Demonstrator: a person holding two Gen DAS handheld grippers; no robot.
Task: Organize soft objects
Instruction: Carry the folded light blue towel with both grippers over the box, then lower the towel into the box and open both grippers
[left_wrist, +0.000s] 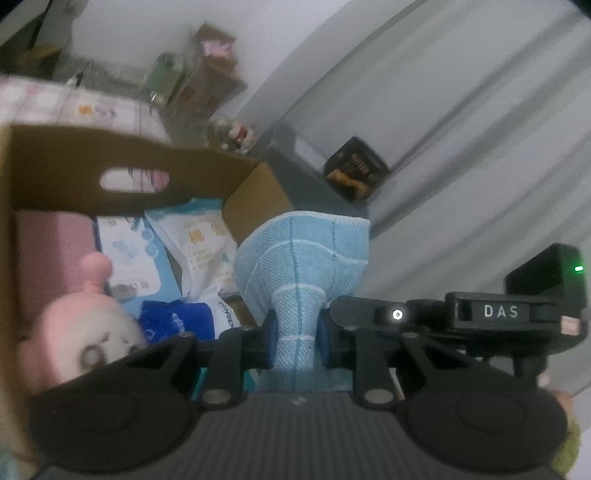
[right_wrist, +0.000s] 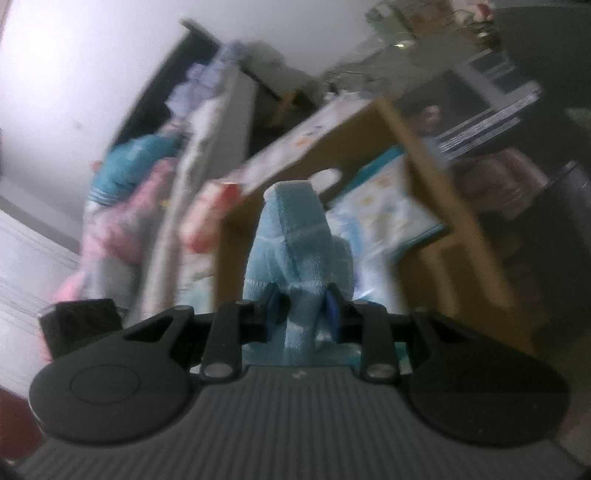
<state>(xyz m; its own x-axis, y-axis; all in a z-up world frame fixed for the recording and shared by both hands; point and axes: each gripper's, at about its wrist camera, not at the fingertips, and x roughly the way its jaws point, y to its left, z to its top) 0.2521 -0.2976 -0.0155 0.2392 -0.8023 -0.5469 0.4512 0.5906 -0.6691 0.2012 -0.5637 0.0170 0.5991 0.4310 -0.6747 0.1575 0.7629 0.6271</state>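
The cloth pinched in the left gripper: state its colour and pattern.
The cloth is light blue mesh with paler blue stitched seam lines, clearest in the left wrist view.

A light blue mesh cloth (left_wrist: 301, 258) with paler stitched seams is pinched between the left jaws, fanning upward beyond them. A fluffy light blue towel (right_wrist: 295, 236) is bunched between the right jaws, rising past them.

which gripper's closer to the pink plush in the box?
Left, as far as the views show. The left gripper, shut on the light blue cloth, has the pink plush beside it in the cardboard box. The right gripper, shut on blue cloth, shows no plush.
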